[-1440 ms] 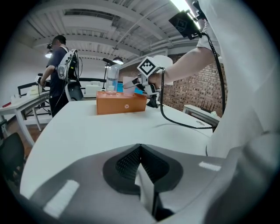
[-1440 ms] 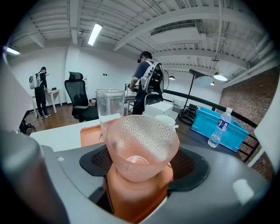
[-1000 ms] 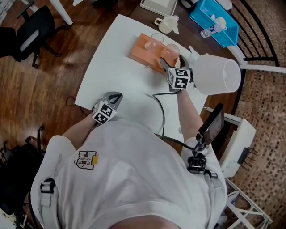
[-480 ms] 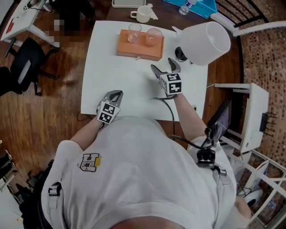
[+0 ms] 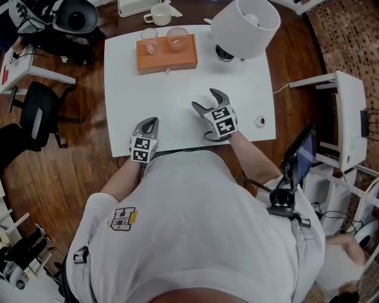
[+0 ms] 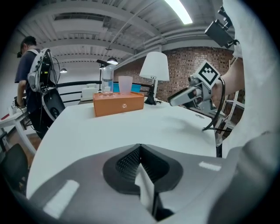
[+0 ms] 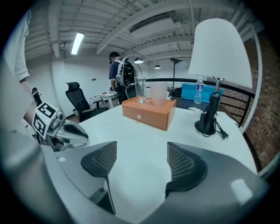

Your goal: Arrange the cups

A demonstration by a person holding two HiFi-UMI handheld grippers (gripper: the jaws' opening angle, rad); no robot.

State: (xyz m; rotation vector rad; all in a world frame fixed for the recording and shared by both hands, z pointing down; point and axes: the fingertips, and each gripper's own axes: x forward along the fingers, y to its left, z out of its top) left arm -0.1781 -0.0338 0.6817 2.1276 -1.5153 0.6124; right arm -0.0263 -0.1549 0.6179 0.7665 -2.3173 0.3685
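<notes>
Two clear cups, one [image 5: 151, 40] on the left and one [image 5: 176, 37] on the right, stand on an orange box [image 5: 167, 54] at the far side of the white table [image 5: 177, 94]. In the right gripper view the same clear cup [image 7: 140, 89] and frosted cup [image 7: 158, 93] stand on the orange box [image 7: 148, 112]. My right gripper [image 5: 205, 99] hovers over the table's near middle, jaws apart and closing, nothing between them. My left gripper [image 5: 148, 122] rests at the near edge, shut and empty.
A white lamp [image 5: 244, 26] stands at the table's far right, its black base [image 7: 207, 123] and cord beside the box. A white mug [image 5: 159, 14] sits beyond the box. A small round object [image 5: 259, 121] lies near the right edge. A person [image 7: 119, 70] stands in the background.
My right gripper has pulled back from the orange box toward the near side of the table, its jaws narrowing a little. The left gripper has stayed where it was.
</notes>
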